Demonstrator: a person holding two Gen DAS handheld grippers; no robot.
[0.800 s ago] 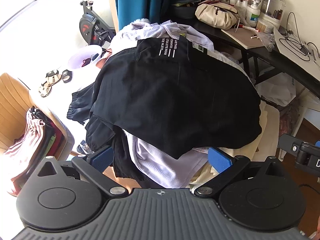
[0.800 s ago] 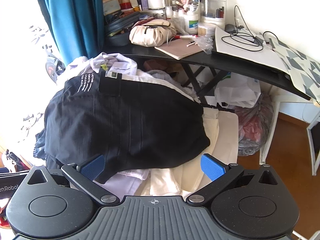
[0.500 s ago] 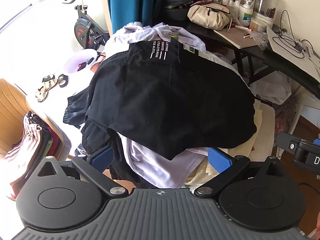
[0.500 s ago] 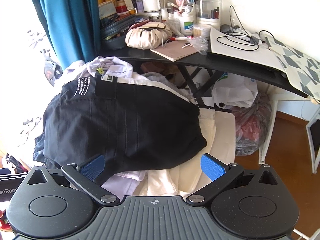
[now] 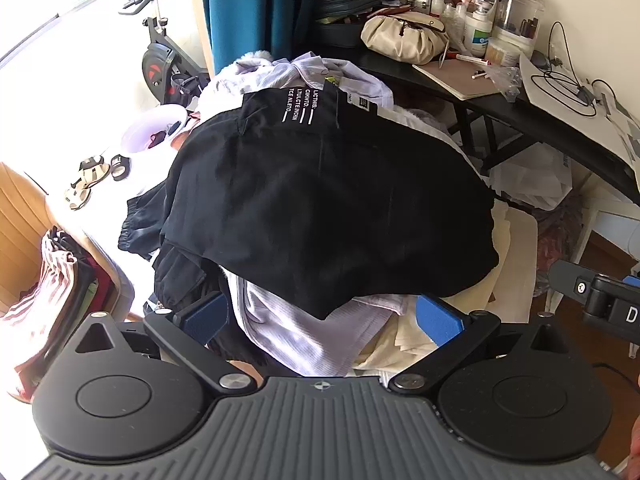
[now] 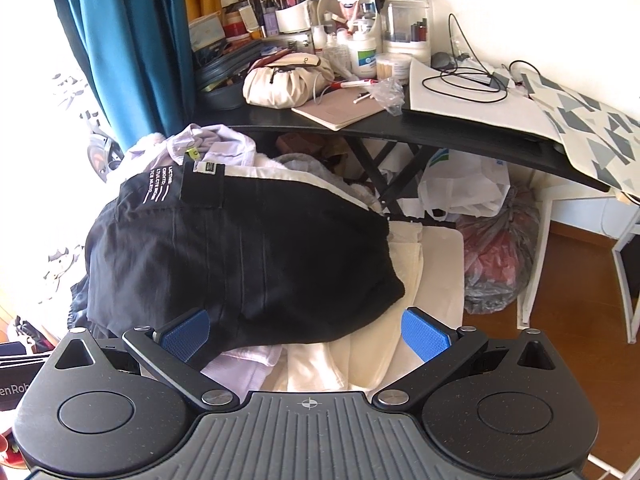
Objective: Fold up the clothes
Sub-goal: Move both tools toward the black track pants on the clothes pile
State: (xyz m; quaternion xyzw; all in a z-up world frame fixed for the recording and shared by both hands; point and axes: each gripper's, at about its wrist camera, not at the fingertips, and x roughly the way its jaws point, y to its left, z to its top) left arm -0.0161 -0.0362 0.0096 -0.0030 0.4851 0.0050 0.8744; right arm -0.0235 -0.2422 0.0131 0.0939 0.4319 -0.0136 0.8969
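Observation:
A black garment point(image 5: 320, 200) with white lettering near its far edge lies spread over a heap of clothes. Under it show a pale lilac garment point(image 5: 304, 336) and cream cloth point(image 5: 516, 264). My left gripper point(image 5: 322, 318) hangs open just short of the black garment's near edge, nothing between its blue pads. In the right wrist view the same black garment point(image 6: 240, 256) covers the pile, with cream cloth point(image 6: 424, 280) to its right. My right gripper point(image 6: 306, 336) is open above the near edge of the pile and holds nothing.
A black desk point(image 6: 460, 136) crowded with cosmetics, a cream pouch point(image 6: 284, 80) and cables stands behind the pile. Plastic bags point(image 6: 476, 196) sit under it. A teal curtain point(image 5: 256, 8), an exercise bike point(image 5: 160, 64) and a box of folded clothes point(image 5: 52, 280) are to the left.
Both grippers have drawn back and risen a little, so the pile sits slightly farther off and more of the desk shows. Both stay open; the clothes have not moved.

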